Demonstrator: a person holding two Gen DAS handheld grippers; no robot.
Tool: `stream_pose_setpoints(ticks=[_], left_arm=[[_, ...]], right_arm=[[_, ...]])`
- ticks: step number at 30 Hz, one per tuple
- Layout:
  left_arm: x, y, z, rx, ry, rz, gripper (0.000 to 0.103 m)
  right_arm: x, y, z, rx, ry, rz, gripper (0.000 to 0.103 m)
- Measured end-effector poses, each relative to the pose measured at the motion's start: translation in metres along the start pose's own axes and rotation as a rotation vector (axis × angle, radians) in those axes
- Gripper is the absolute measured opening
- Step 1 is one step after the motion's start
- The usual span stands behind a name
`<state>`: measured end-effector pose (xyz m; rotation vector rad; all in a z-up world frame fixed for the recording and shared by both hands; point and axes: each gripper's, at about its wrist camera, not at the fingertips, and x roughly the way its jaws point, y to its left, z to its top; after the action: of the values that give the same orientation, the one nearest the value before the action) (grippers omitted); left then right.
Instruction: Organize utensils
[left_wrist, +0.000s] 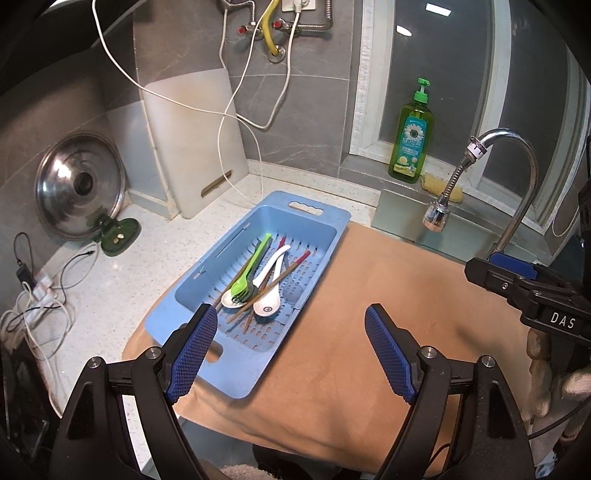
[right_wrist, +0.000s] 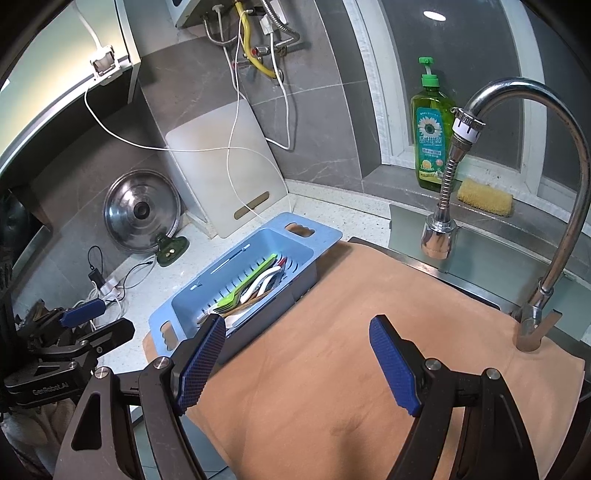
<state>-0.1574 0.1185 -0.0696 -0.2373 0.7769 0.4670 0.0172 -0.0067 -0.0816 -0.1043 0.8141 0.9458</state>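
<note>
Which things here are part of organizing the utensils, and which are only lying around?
Job: blue basket, green fork, white spoons, chopsticks, tan cloth.
Not the job: pot lid, soap bottle, sponge, faucet.

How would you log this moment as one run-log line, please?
left gripper: open, empty | right gripper: open, empty | utensils: in blue basket

Open left tongs (left_wrist: 291, 350) above utensil-filled blue tray (left_wrist: 325, 240).

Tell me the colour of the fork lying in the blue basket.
Bright green fork, clearest in the left wrist view.
</note>
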Motion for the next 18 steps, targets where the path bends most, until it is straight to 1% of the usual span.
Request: stream_pose_setpoints(ticks=[3, 6, 9, 18], left_arm=[[0.002, 0.001, 0.001, -0.012, 0.006, 0.002, 0.082], [0.005, 0.003, 0.002, -0.028, 0.019, 0.020, 0.082], [0.008, 0.009, 0.004, -0.055, 0.023, 0.015, 0.082], [0.010, 0.010, 0.004, -0.057, 0.021, 0.003, 0.082]], right_arm=[[0.003, -0.001, 0.001, -0.003, 0.007, 0.003, 0.077], [0.008, -0.002, 0.004, -0.007, 0.013, 0.004, 0.077], [0.012, -0.002, 0.005, -0.014, 0.020, 0.000, 0.077], [0.015, 0.001, 0.003, -0.015, 0.026, -0.003, 0.077]])
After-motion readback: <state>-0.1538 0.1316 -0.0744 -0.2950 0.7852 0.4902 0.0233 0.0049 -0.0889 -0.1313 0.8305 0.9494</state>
